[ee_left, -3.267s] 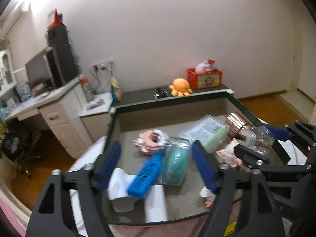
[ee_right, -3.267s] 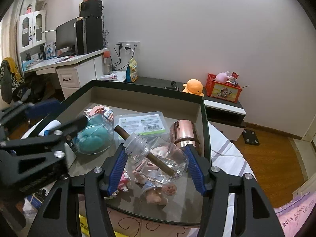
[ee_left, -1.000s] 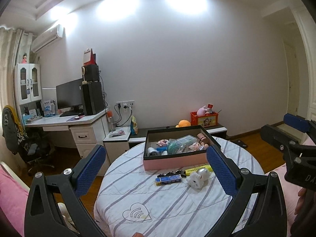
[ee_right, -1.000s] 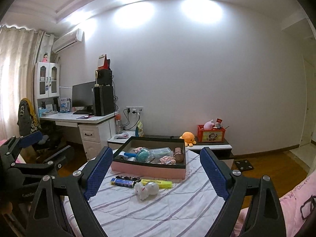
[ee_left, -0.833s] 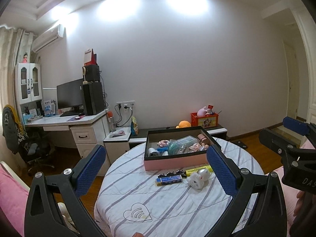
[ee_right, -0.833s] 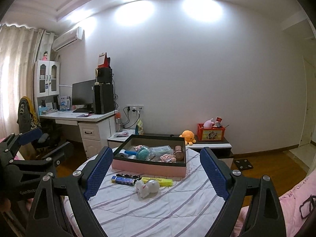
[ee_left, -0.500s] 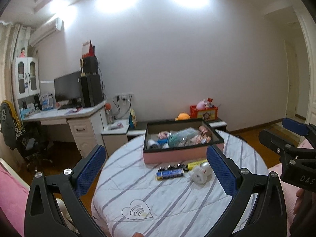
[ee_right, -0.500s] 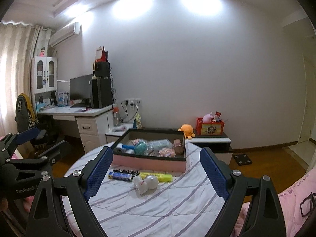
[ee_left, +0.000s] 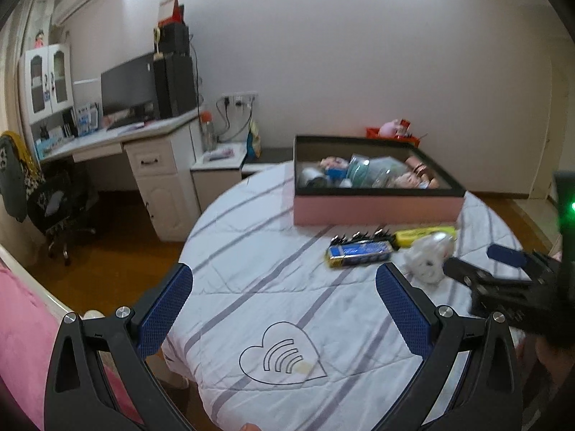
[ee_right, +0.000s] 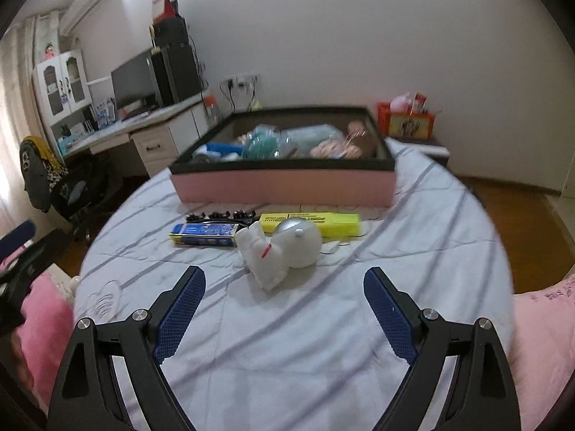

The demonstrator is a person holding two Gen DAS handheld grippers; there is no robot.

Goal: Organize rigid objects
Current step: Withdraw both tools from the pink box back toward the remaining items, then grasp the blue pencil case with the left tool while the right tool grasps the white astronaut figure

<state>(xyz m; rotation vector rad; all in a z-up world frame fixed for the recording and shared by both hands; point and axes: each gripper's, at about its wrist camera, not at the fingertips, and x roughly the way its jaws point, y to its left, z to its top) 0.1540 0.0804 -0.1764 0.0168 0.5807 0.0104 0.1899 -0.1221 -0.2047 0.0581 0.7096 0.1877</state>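
Both tongs released above the round desk [ee_right: 413, 222].

The right tongs [ee_right: 284, 309] and left tongs [ee_left: 284, 309] grasp nothing. In front of the pink box [ee_right: 284, 183] lie the white figure [ee_right: 280, 248], yellow box [ee_right: 312, 222], blue box [ee_right: 203, 234] and black clips [ee_right: 219, 214].

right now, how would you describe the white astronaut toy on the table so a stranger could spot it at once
On the round table with the striped white quilt, look in front of the pink box with the black rim. The white plastic astronaut figure lies on its side there, nearest the open right gripper. Unlike the flat blue box and the yellow box, it is rounded, with a domed silver visor.
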